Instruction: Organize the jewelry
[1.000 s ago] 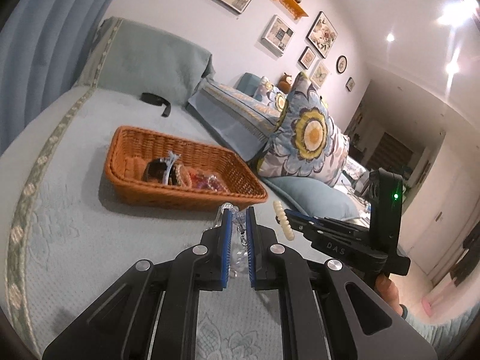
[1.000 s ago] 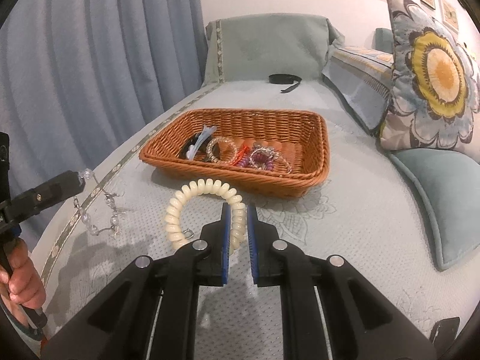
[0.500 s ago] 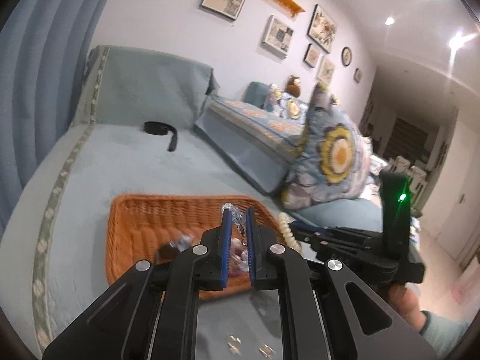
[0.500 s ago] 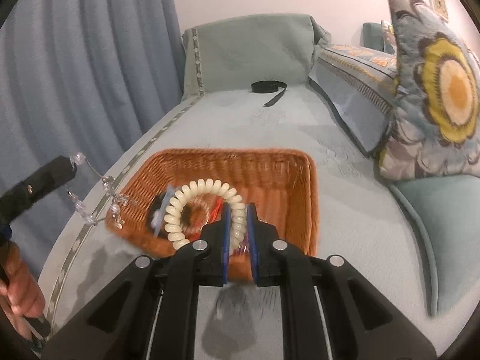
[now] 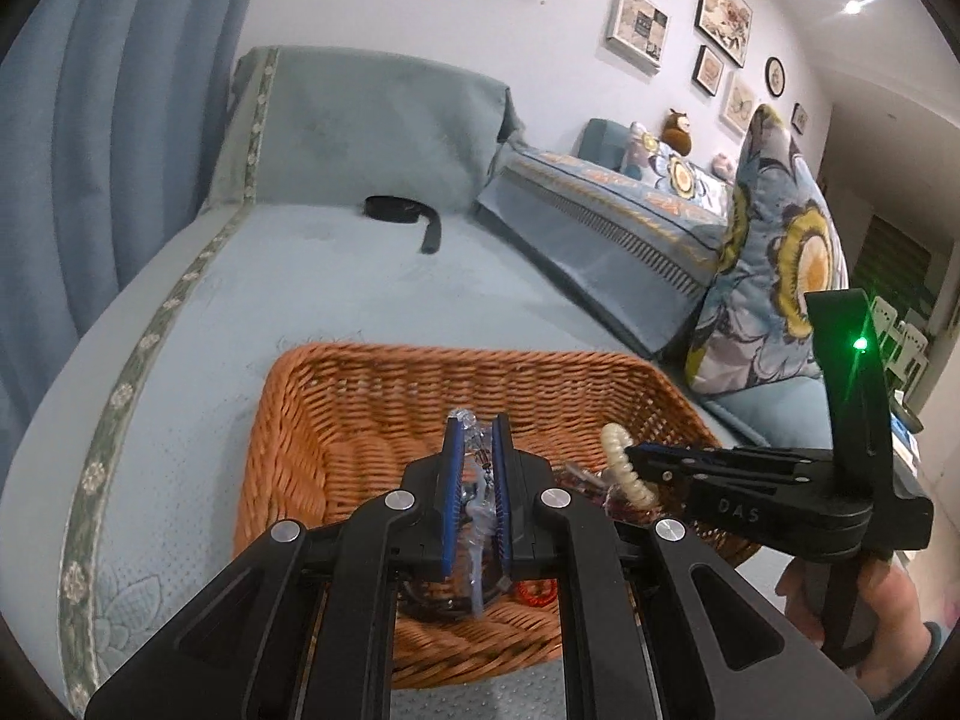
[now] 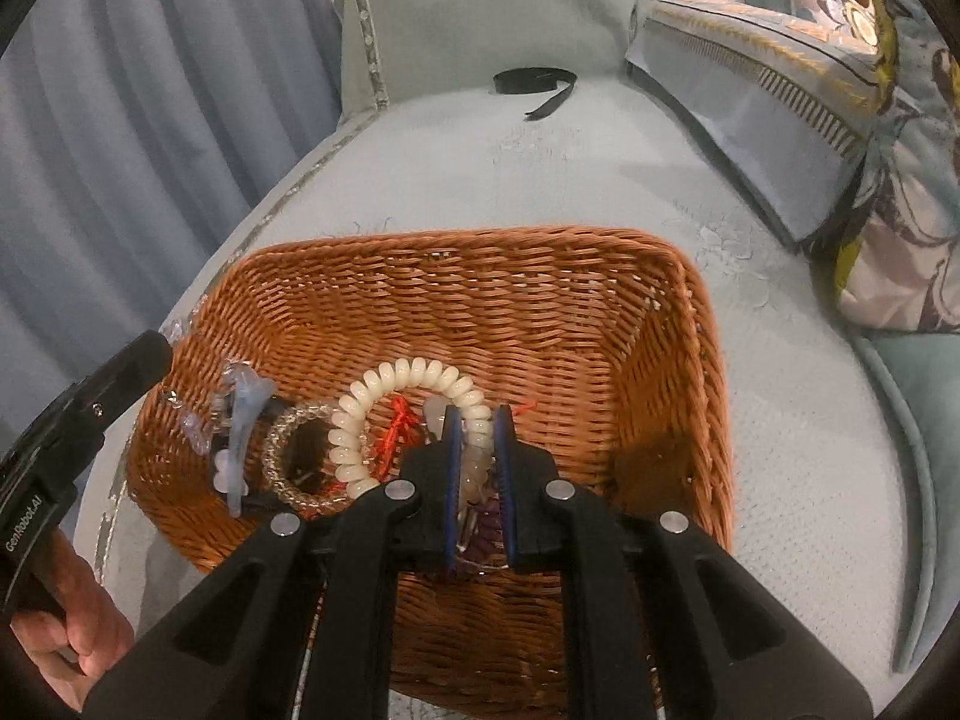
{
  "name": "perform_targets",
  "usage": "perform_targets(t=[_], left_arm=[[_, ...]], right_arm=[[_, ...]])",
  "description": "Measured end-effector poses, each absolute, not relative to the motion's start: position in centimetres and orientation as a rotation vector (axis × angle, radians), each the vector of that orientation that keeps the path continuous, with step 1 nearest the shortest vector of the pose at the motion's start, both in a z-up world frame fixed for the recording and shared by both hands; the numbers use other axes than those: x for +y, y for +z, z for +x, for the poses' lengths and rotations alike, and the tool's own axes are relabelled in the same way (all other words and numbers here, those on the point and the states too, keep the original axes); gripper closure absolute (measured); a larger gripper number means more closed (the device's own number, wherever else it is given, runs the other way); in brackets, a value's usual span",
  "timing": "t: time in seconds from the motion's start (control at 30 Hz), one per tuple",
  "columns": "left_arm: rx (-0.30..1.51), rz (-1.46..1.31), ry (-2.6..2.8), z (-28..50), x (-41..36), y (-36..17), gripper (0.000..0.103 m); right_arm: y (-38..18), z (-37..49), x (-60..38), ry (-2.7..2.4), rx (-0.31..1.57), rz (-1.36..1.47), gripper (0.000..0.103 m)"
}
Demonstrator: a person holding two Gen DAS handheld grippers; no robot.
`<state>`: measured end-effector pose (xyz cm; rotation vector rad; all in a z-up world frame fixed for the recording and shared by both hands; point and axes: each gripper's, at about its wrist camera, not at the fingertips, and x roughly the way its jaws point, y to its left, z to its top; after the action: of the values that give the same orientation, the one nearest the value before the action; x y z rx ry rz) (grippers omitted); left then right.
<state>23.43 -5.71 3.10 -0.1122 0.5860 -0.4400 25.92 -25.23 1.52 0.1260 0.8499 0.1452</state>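
An orange wicker basket [image 5: 372, 402] [image 6: 540, 300] sits on the blue-grey bed. My left gripper [image 5: 477, 426] is shut on a clear crystal bead chain [image 5: 474, 516] and holds it over the basket's near side. My right gripper [image 6: 477, 420] is shut on a cream spiral bracelet [image 6: 384, 384], which hangs over the basket's inside; it also shows in the left wrist view [image 5: 624, 462]. Several pieces lie in the basket: a clear beaded bangle [image 6: 288, 462], a pale blue hair clip [image 6: 243, 420], red thread [image 6: 396, 426]. The left gripper's fingertips [image 6: 144, 360] reach the basket's left rim.
A black strap [image 5: 414, 216] [image 6: 534, 84] lies on the bed beyond the basket. Striped and flowered pillows [image 5: 774, 276] [image 6: 780, 102] line the right side. A blue curtain [image 6: 120, 120] hangs at the left. The bed's headboard cushion [image 5: 372, 126] is at the back.
Both grippers have moved forward from in front of the basket to over it, each still holding its piece. The basket now fills the lower middle of both views.
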Motion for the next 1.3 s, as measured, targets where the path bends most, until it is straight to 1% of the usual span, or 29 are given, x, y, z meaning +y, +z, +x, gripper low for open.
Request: perform_targets(t=[0.03, 0.07, 0.1, 0.13, 0.17, 0.3, 0.5, 0.73, 0.93, 1.3], left_arm=[[0.592, -0.116, -0.436, 23.5, -5.6, 3.0, 0.095], [0.593, -0.120, -0.430, 23.5, -5.6, 3.0, 0.091], [0.590, -0.128, -0.425, 23.3, -5.3, 3.1, 0.081], [0.581, -0.136, -0.420, 23.0, -5.0, 3.2, 0.077], [0.566, -0.147, -0.417, 22.5, -4.6, 3.5, 0.076], [0.527, -0.189, -0.431, 19.8, -3.6, 4.7, 0.076], [0.493, -0.168, -0.458, 14.1, -3.3, 5.6, 0.075], [0.545, -0.159, -0.469, 8.7, -3.4, 3.8, 0.075], [0.613, -0.174, -0.474, 7.4, -3.0, 1.1, 0.075], [0.710, -0.168, -0.488, 8.7, -2.8, -2.6, 0.075]], right_arm=[[1.5, 25.9, -25.4, 0.153, 0.855, 0.137, 0.093], [1.5, 25.7, -25.5, 0.157, 0.857, 0.148, 0.090], [1.6, 25.6, -25.7, 0.155, 0.856, 0.153, 0.087], [1.8, 25.3, -25.9, 0.156, 0.850, 0.159, 0.080], [2.0, 24.9, -26.0, 0.164, 0.839, 0.164, 0.076], [3.3, 22.3, -26.2, 0.200, 0.801, 0.168, 0.076], [4.8, 16.2, -25.4, 0.233, 0.744, 0.145, 0.076], [2.3, 10.6, -23.3, 0.265, 0.785, 0.119, 0.076], [-1.2, 8.5, -21.3, 0.305, 0.849, 0.088, 0.076], [-3.7, 8.7, -18.8, 0.317, 0.872, -0.003, 0.076]])
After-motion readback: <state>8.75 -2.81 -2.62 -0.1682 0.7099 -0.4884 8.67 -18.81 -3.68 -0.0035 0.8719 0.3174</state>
